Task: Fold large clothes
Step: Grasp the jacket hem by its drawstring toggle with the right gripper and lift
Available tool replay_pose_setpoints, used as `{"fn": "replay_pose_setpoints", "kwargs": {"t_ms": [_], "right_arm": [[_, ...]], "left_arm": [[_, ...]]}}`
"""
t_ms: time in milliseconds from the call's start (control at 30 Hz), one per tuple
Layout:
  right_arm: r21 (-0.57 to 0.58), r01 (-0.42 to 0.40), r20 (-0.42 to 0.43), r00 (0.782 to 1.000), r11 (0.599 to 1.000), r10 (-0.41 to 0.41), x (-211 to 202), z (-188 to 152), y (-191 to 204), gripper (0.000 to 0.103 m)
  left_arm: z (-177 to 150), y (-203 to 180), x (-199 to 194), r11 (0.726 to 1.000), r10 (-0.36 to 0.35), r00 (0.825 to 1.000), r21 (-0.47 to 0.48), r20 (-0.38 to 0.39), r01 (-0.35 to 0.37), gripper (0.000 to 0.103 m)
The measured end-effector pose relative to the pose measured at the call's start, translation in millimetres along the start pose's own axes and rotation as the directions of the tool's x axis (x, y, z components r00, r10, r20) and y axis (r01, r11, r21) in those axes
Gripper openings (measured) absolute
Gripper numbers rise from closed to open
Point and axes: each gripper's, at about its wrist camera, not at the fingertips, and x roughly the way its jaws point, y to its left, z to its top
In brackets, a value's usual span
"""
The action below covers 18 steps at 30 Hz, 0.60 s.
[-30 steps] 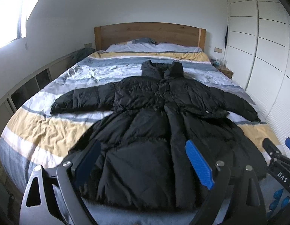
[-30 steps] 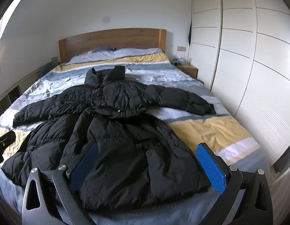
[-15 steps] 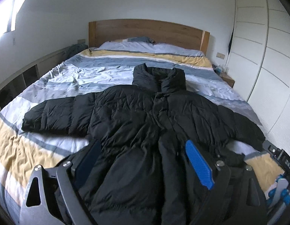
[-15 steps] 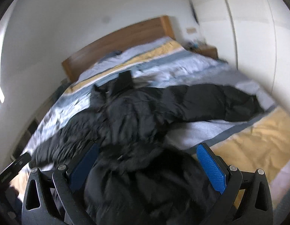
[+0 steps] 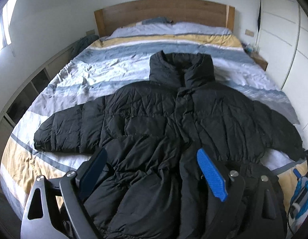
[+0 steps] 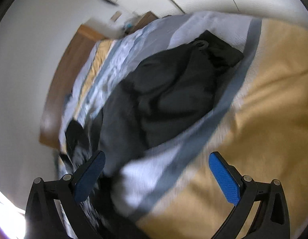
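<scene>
A black puffer coat [image 5: 154,119] lies face up on the striped bed [image 5: 106,67], collar toward the headboard and both sleeves spread sideways. My left gripper [image 5: 152,159] hovers open over the coat's waist, blue pads wide apart with nothing between them. In the blurred, tilted right wrist view, the coat's right sleeve [image 6: 174,91] lies across the bedding. My right gripper [image 6: 157,161] is open above the white and yellow stripes just short of that sleeve. The right gripper [image 5: 301,185] also shows at the left wrist view's right edge, beside the sleeve's cuff.
A wooden headboard [image 5: 164,12] and pillows [image 5: 174,28] stand at the far end. White wardrobe doors [image 5: 289,31] line the right side, with a small nightstand [image 5: 257,61] beside the bed. Low shelving [image 5: 24,97] runs along the left wall under a window.
Both grippers have moved up the bed toward the coat's upper half. The right gripper swung out and rolled toward the right sleeve, so its view is tilted and blurred. Both stayed open.
</scene>
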Motion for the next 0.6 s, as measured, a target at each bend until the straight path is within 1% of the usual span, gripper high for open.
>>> {"fn": "replay_pose_setpoints", "kwargs": {"t_ms": [67,167,300,367,433,467,533,600], "right_arm": [[0.055,-0.038,0.006,0.999,0.998,0.038,11.9,12.4,-9.5,0.100],[0.098,-0.065,0.026,0.998,0.993,0.062,21.1,25.9,-16.3,0.098],[0.142,-0.096,0.057,0.994,0.985,0.089,30.1,44.4,-24.5,0.094],[0.160,-0.104,0.068,0.993,0.982,0.094,32.5,49.1,-23.1,0.083],[0.172,-0.111,0.075,0.992,0.979,0.100,35.3,57.0,-24.1,0.064],[0.176,-0.116,0.075,0.992,0.978,0.104,34.1,59.1,-24.1,0.059],[0.169,-0.129,0.080,0.990,0.977,0.117,33.7,64.7,-19.3,0.039],[0.133,-0.145,0.086,0.987,0.980,0.134,29.1,70.6,-9.8,0.031]], "left_arm": [[4.5,-5.8,3.7,1.000,0.011,1.000,0.004,-0.015,-0.011,0.092],[11.0,-12.5,7.8,0.999,0.031,0.999,0.012,-0.025,-0.031,0.092],[21.3,-20.0,14.0,0.999,0.040,0.998,0.011,-0.044,-0.039,0.092],[24.8,-24.3,16.8,0.999,0.042,0.998,0.016,-0.051,-0.041,0.092],[27.2,-28.5,17.4,0.999,0.038,0.998,0.018,-0.054,-0.037,0.092],[28.7,-30.6,17.6,0.999,0.034,0.998,0.018,-0.057,-0.033,0.092],[32.1,-32.8,18.1,1.000,0.022,0.998,0.012,-0.062,-0.021,0.092],[36.0,-32.3,17.7,1.000,0.020,0.998,0.006,-0.068,-0.019,0.092]]}}
